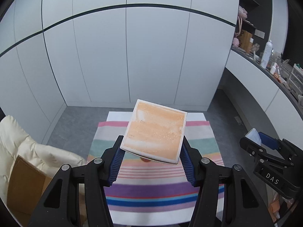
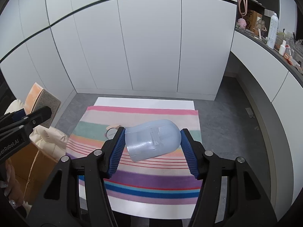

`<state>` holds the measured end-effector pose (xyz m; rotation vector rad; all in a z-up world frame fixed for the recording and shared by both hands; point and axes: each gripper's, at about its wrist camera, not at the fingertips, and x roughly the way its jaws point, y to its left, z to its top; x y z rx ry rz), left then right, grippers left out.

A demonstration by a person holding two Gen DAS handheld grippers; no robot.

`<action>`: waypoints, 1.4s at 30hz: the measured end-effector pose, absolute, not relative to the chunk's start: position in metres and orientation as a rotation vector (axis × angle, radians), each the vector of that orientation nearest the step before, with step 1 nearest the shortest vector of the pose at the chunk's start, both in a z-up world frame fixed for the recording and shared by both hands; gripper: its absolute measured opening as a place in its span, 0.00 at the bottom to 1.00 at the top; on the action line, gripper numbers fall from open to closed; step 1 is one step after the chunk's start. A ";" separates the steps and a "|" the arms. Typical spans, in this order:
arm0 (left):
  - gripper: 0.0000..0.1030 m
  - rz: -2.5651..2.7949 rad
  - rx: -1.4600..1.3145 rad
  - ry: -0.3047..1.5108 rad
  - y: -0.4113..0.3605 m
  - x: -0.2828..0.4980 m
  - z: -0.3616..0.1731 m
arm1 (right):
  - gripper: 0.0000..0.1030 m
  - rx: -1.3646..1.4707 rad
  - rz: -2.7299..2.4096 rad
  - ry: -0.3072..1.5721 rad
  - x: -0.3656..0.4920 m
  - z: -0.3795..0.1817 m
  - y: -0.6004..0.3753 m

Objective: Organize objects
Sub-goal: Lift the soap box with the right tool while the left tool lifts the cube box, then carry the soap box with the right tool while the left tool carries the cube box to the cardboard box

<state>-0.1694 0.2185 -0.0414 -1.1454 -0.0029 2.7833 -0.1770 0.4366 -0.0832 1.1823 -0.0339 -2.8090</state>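
My left gripper (image 1: 151, 147) is shut on a flat orange-and-white box (image 1: 155, 131), held tilted in the air above the striped cloth (image 1: 151, 189). In the right wrist view the same box (image 2: 40, 102) shows at the left edge, its printed side facing the camera. My right gripper (image 2: 152, 141) is shut on a pale blue translucent plastic case (image 2: 152, 141) with a rounded end, also lifted over the striped cloth (image 2: 151, 179). A small round object (image 2: 110, 131) with a peach piece lies on the cloth behind the left finger, partly hidden.
White cabinet doors (image 1: 132, 56) stand behind the low table. A cream cushion (image 1: 24, 143) and a brown cardboard box (image 1: 24, 185) sit at the left. At the right a dark counter (image 2: 274, 43) carries bottles and small items. Grey floor surrounds the table.
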 end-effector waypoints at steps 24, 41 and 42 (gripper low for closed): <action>0.55 2.640 -1.140 0.109 0.202 -0.010 -0.020 | 0.59 1.223 -2.746 -0.210 -0.017 -0.079 0.457; 0.55 2.643 -1.203 0.128 0.178 0.037 -0.037 | 0.59 1.307 -2.758 -0.125 0.054 -0.101 0.455; 0.55 2.640 -1.202 0.124 0.177 0.038 -0.037 | 0.59 1.307 -2.759 -0.125 0.054 -0.101 0.455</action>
